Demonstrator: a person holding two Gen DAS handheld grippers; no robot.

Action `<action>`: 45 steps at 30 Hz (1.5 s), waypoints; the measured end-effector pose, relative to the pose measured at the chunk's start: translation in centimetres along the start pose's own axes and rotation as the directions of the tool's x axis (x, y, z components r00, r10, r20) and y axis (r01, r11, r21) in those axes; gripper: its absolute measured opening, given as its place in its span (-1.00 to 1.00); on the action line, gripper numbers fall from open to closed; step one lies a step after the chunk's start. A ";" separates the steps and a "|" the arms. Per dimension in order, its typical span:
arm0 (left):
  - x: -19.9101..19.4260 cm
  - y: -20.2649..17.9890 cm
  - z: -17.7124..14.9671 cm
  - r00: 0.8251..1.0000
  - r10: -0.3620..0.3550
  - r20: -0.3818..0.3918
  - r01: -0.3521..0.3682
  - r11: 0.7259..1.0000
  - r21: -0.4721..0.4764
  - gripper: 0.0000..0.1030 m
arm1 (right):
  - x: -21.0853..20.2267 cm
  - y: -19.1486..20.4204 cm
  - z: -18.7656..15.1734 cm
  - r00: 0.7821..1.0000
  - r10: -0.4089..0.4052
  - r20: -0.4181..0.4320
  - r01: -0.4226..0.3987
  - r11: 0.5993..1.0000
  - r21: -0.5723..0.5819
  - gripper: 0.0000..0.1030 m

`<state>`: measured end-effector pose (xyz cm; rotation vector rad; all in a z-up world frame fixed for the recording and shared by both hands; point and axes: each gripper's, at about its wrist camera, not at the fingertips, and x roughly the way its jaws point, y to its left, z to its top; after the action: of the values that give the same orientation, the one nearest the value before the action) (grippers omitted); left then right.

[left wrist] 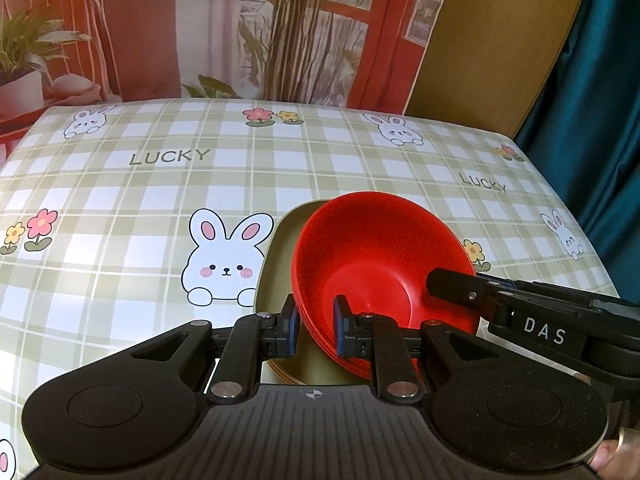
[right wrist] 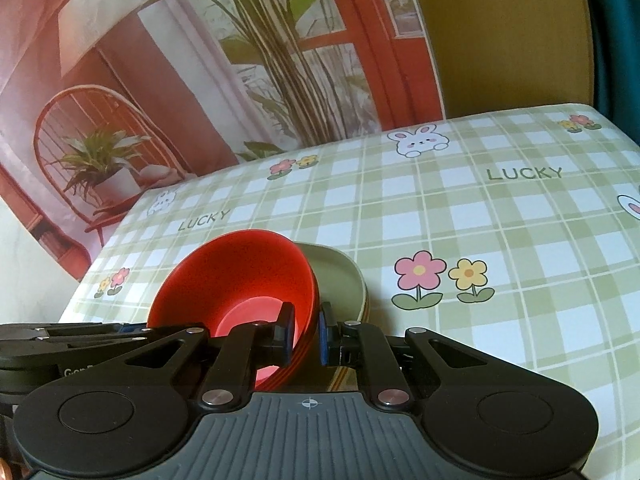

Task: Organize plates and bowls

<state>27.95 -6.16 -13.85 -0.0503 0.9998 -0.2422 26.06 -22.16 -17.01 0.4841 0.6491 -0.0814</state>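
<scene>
- We see the stack of red bowls (left wrist: 376, 256) at lower centre, tilted on the green plates (left wrist: 280, 252).
- Our left gripper (left wrist: 314, 320) and right gripper (right wrist: 306, 330) each pinch its rim, nearly closed.
- We judge it light, stiff, slippery plastic; the rim is the sensible hold.

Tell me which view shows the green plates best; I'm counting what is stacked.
The right wrist view: the green plates show a wide stretch of inner surface and rim behind the red bowls. In the left wrist view, only a sliver shows left of the bowls.
</scene>
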 end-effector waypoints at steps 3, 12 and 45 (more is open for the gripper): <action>0.0 0.0 -0.1 1.000 0.002 -0.001 -0.002 1.000 -0.004 -0.64 | 0.0 0.1 0.0 1.000 -0.004 -0.002 0.004 1.000 -0.010 -0.78; -0.7 -0.1 0.1 0.999 0.027 0.022 -0.027 1.000 0.013 -0.31 | -0.6 0.3 0.4 0.999 -0.033 0.017 0.033 0.999 -0.037 -0.62; -5.2 -0.4 0.0 0.940 0.225 0.258 -0.237 0.971 0.016 0.64 | -2.8 1.0 0.9 0.987 -0.136 0.081 0.147 0.978 -0.145 0.95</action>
<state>25.22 -5.36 -9.47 0.0776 0.7346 -0.0413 24.59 -21.87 -14.30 0.2870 0.6145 -0.1823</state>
